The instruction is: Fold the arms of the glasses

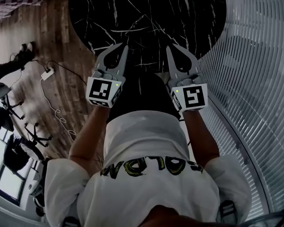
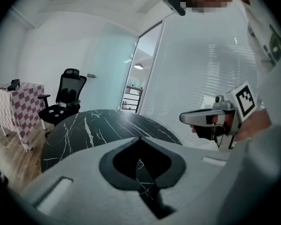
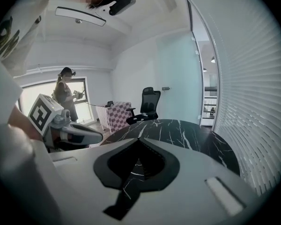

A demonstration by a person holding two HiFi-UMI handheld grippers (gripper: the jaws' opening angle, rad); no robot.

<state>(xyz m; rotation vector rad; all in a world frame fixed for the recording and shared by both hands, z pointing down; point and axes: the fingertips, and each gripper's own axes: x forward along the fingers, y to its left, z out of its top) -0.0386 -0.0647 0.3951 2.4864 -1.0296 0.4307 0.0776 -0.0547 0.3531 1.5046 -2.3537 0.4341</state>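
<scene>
Black marble table (image 1: 146,13) fills the head view; left gripper (image 1: 117,51) and right gripper (image 1: 176,51) hover over its near edge. Left gripper view: jaws pressed together, empty. Right gripper view: jaws likewise together, empty. Glasses show in no view.

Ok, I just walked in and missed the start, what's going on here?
A person in a white shirt holds the left gripper and the right gripper side by side over the near edge of a black marble table. Both sets of jaws are shut with nothing between them. No glasses show in any view.
</scene>
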